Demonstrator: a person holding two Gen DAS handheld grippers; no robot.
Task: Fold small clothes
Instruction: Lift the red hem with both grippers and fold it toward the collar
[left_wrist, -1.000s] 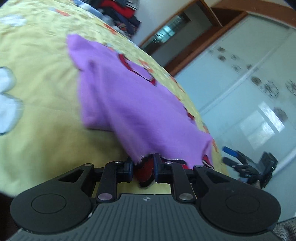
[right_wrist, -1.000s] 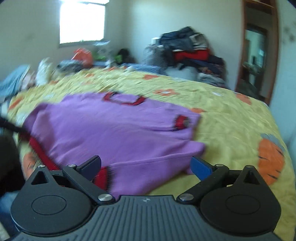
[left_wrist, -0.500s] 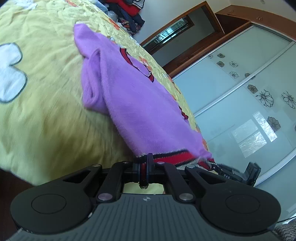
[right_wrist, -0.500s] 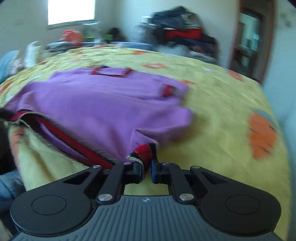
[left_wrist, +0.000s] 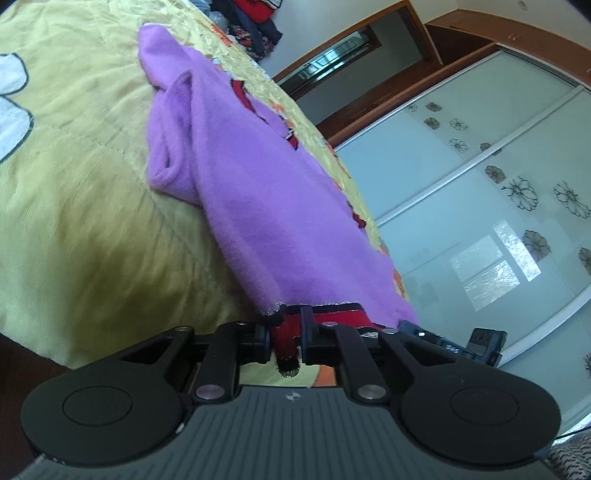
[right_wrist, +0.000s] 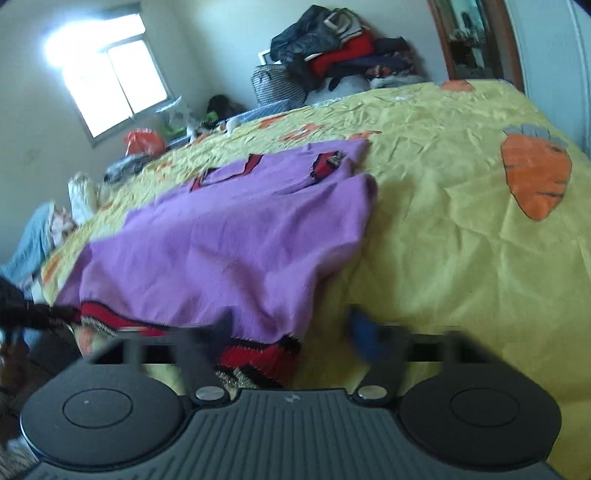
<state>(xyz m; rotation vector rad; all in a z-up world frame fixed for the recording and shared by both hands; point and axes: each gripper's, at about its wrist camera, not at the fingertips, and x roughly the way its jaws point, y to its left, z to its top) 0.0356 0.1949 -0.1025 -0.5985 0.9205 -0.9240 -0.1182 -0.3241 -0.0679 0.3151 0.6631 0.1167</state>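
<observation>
Yellow bedspread | left gripper clamps purple sweater hem | right gripper spread apart | no legible writing

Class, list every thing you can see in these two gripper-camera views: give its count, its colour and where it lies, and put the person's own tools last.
Knitted purple sweater with red-and-black trim: one, purple, spread on the bedspread, hem at the near edge.
Yellow bedspread with orange carrot prints: one, yellow, covering the bed.
Heap of dark and red clothes: one pile, by the far wall.
Window: one, bright, far left wall.
Frosted sliding wardrobe doors with flower prints: pale grey-green, beside the bed.
Left gripper: one, black, shut on the sweater's red hem.
Right gripper: one, black with blue pads, open at the hem.
</observation>
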